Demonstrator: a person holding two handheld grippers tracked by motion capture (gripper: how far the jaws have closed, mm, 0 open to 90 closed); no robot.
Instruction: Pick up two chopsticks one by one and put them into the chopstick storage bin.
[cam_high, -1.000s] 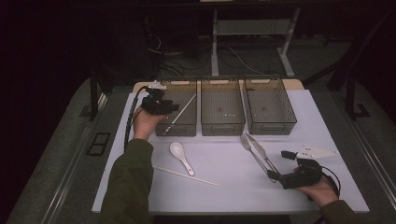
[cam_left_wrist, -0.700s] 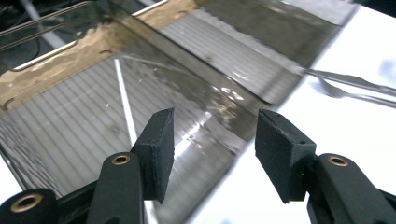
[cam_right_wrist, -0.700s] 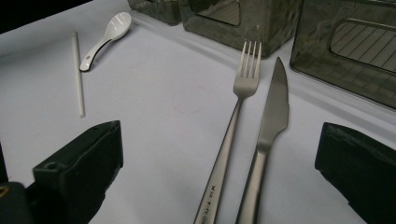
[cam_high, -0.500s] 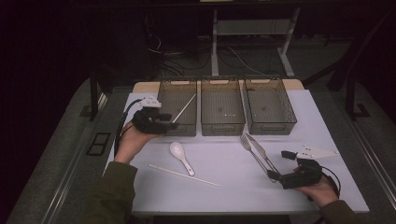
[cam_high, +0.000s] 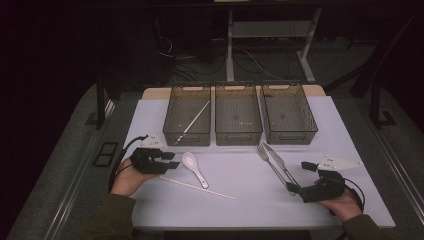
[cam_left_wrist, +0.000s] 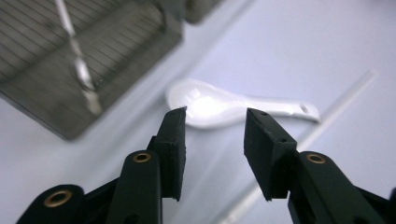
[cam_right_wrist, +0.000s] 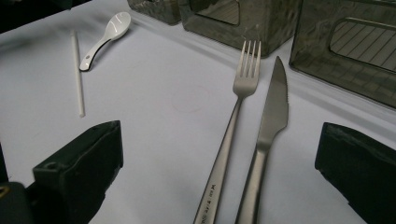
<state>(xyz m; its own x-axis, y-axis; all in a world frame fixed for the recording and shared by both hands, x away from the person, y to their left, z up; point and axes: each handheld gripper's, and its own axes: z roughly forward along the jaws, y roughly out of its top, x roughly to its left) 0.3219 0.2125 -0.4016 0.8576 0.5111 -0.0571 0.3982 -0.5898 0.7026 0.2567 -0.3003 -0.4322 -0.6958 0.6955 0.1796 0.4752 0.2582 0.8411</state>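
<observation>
The white spoon (cam_left_wrist: 233, 106) lies flat on the worktop (cam_high: 240, 200) just ahead of the left gripper (cam_high: 170, 160), its bowl nearest the fingers (cam_left_wrist: 170, 149) and its handle running away toward the right of the left gripper view. The fingers have just been narrowing, part-spread, with nothing between them. The right gripper (cam_right_wrist: 219, 186) sits well apart, spread wide around the fork (cam_right_wrist: 233, 126) and knife (cam_right_wrist: 268, 130), gripping neither.

Three dark mesh bins, left (cam_high: 186, 139), middle (cam_high: 238, 137) and right (cam_high: 292, 136), are being kept in a row at the far side of a white mat (cam_high: 240, 205). A thin metal rod (cam_high: 192, 121) is being held slantwise in the left bin. A thin white stick (cam_high: 197, 186) is being left lying on the mat.
</observation>
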